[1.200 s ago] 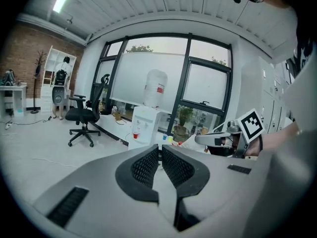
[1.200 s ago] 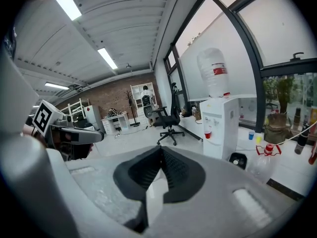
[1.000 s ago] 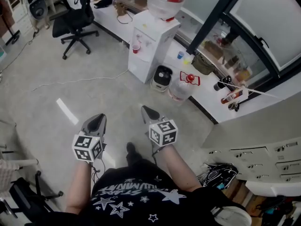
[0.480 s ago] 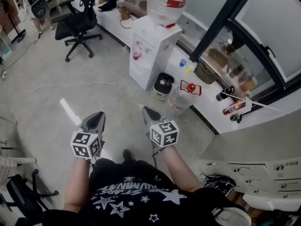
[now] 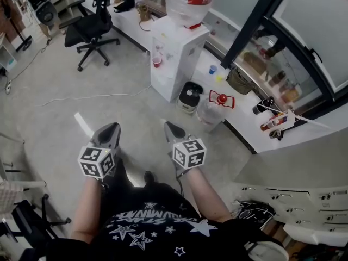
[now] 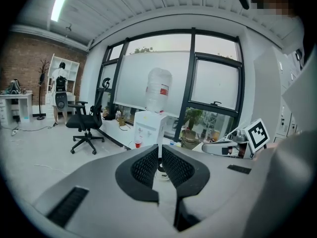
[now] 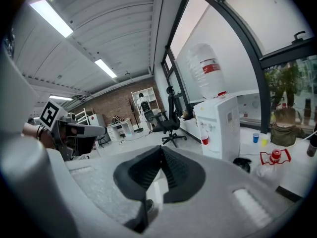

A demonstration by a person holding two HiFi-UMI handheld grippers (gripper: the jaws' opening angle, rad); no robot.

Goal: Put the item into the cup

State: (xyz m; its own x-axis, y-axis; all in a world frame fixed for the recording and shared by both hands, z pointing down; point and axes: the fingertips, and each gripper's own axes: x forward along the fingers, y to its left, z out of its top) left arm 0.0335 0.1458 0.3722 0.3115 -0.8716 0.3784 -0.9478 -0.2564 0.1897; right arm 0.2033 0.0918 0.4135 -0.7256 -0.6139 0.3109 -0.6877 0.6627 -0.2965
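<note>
Past both claws (image 5: 111, 128) (image 5: 171, 127) stands a water dispenser (image 5: 178, 56).

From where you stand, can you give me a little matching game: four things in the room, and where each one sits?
Things:
1 chair
2 red cup
3 blue cup
4 bottle

Places:
A on top of the dispenser
B on the white ledge
C on the floor
D at the dispenser's taps

Pairs: 1-C, 2-D, 3-B, 4-A
</note>
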